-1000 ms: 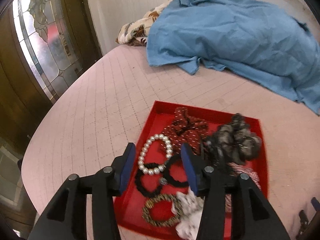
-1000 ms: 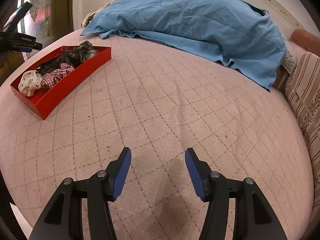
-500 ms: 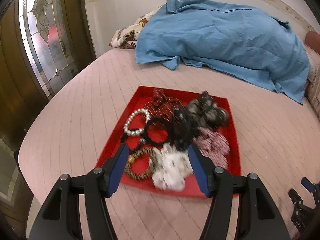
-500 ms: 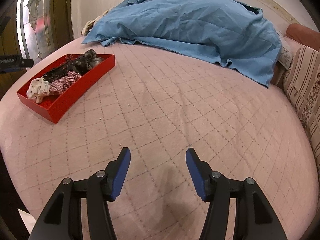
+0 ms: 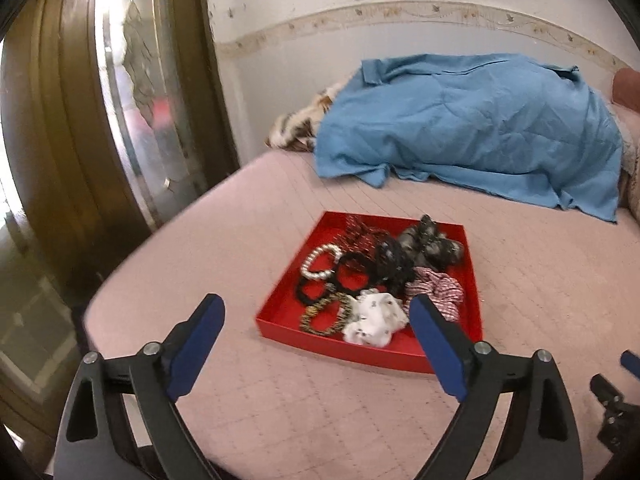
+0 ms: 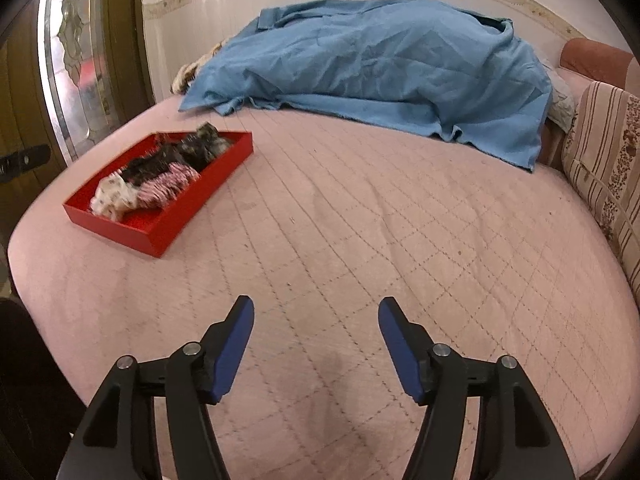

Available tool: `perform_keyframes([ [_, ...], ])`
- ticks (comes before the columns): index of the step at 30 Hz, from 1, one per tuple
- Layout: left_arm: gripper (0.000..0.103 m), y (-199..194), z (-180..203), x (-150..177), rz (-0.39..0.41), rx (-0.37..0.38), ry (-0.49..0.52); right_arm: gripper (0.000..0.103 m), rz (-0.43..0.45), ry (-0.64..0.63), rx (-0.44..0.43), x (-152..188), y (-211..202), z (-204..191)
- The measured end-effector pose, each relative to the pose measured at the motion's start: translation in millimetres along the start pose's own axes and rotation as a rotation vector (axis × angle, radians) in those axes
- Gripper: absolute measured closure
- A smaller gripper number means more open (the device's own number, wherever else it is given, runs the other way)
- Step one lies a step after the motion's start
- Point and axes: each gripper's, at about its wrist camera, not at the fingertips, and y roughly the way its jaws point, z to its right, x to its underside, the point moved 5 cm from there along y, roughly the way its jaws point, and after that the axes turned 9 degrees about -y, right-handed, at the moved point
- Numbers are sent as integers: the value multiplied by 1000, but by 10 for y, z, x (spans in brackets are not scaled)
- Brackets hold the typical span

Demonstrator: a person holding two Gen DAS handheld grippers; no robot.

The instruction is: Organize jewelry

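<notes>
Setting: pink quilted bed point(image 6: 360, 220), blue blanket point(image 6: 380, 68) heaped at the far end, glass-panelled door point(image 5: 132, 92) on the left.
Task's things: red tray point(image 5: 280, 316) lying flat on the bed near its left edge, filled with jewelry and hair ties.
Tray contents: pearl bracelet point(image 5: 316, 260) at the left; black beaded bracelet point(image 5: 352, 276) just beside it; leopard-print band point(image 5: 324, 316) at the near left; white scrunchie point(image 5: 376, 316) at the near middle, touching the red-and-white checked scrunchie point(image 5: 436, 292) on its right; dark grey scrunchie point(image 5: 436, 244) at the far right; dotted red piece point(image 5: 356, 232) at the far side.
Left hand-held gripper point(image 5: 316, 332): jaws opening, already wide apart, nothing between the pads; pointed down and forward at the tray's near edge.
Right hand-held gripper point(image 6: 316, 336): jaws opening, apart, empty; aimed at bare quilt.
Key relation: tray straight ahead of the left hand-held gripper and just beyond its fingertips; well apart from the right one, far off to its upper left in the right wrist view.
Nearer hand: the left, clearly.
Tray's long axis: running away from the left hand-held gripper, roughly along its pointing line, short near wall facing it.
Likely next need: short reach forward and down by the left, onto one of the near pieces.
Risk: pieces overlapping, so probably more than one lifted at once.
</notes>
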Motion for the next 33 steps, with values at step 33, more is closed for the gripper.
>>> perform_keyframes([
  [33,9,836,-494,-231,-178,153,-128,28,-23,43,-196,-763,119,-557],
])
